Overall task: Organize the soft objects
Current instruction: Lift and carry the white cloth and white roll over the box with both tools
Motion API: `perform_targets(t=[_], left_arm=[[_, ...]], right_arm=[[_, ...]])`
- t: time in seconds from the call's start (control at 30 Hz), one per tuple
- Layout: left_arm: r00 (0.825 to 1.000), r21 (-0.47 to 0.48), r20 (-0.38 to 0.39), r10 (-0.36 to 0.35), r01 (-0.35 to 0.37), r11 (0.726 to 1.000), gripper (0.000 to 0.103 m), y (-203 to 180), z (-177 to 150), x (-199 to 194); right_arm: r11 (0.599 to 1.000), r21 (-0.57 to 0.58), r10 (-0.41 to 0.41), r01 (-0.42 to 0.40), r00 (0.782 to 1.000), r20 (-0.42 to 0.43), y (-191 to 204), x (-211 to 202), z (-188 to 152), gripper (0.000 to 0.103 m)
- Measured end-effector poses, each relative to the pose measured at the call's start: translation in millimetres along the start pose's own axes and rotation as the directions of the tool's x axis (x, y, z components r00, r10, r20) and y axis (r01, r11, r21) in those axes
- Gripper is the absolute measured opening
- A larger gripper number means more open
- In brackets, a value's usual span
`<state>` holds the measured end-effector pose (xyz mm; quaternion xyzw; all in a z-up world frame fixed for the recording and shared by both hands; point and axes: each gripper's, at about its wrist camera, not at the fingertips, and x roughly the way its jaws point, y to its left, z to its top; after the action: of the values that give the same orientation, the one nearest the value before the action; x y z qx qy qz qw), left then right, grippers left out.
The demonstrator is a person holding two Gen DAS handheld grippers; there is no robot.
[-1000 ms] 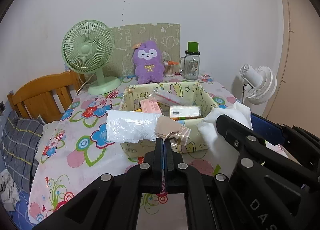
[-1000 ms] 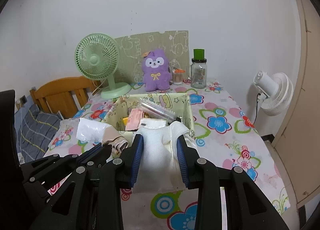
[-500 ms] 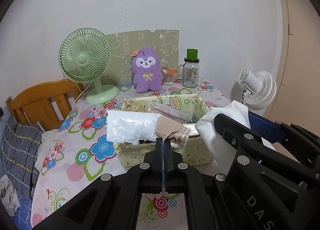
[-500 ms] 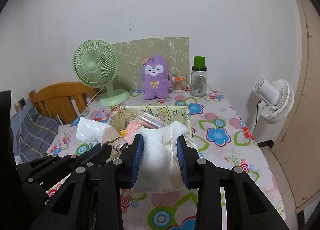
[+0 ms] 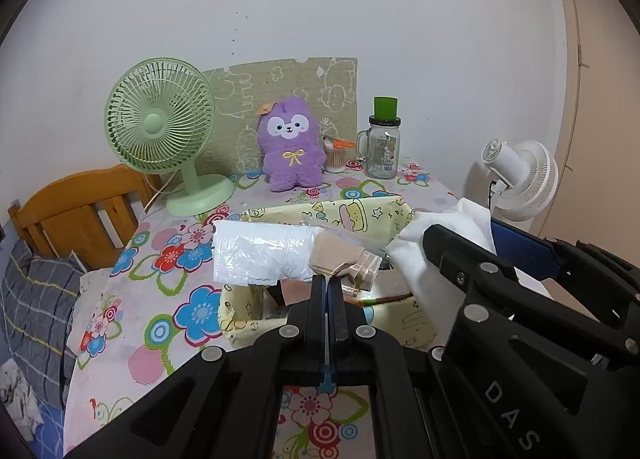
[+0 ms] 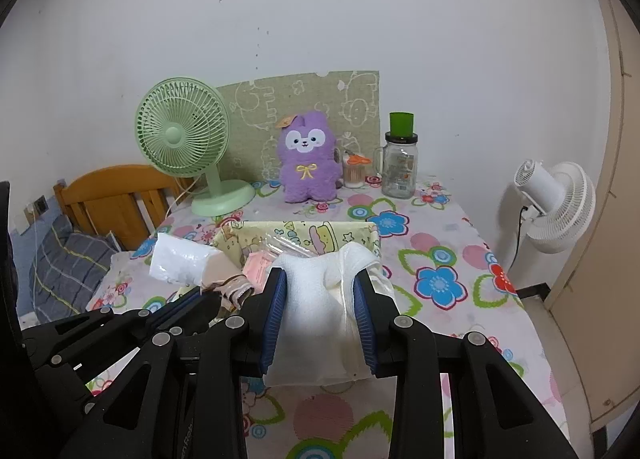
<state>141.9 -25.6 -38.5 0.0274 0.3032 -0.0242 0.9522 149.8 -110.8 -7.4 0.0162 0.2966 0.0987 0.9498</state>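
my left gripper [image 5: 327,283], jaws pinched on a clear packet [image 5: 264,255] at frame centre; my right gripper [image 6: 320,291] clamps a white cloth [image 6: 316,311], above the yellow bin [image 6: 360,235].

White cloth [image 6: 316,299] between blue fingers [image 6: 273,311]

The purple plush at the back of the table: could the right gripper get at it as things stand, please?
Probably not yet. The right gripper is shut on a white cloth, so its jaws are full, and the yellow bin stands between it and the purple plush. Past the bin, the table looks clear.
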Motion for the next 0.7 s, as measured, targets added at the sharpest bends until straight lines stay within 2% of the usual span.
perform_targets(t=[0.47,0.7], left_arm=[[1.000,0.012,-0.003,-0.018,0.018,1.000,0.000,-1.7,11.0,28.0],[1.000,0.012,-0.004,-0.015,0.015,1.000,0.000,-1.2,15.3,44.0]], right_arm=[[1.000,-0.014,-0.021,0.021,1.000,0.009,-9.7,29.2,12.0,0.037],[1.000,-0.016,-0.006,0.007,0.999,0.035,-13.4,45.6,18.5,0.037]])
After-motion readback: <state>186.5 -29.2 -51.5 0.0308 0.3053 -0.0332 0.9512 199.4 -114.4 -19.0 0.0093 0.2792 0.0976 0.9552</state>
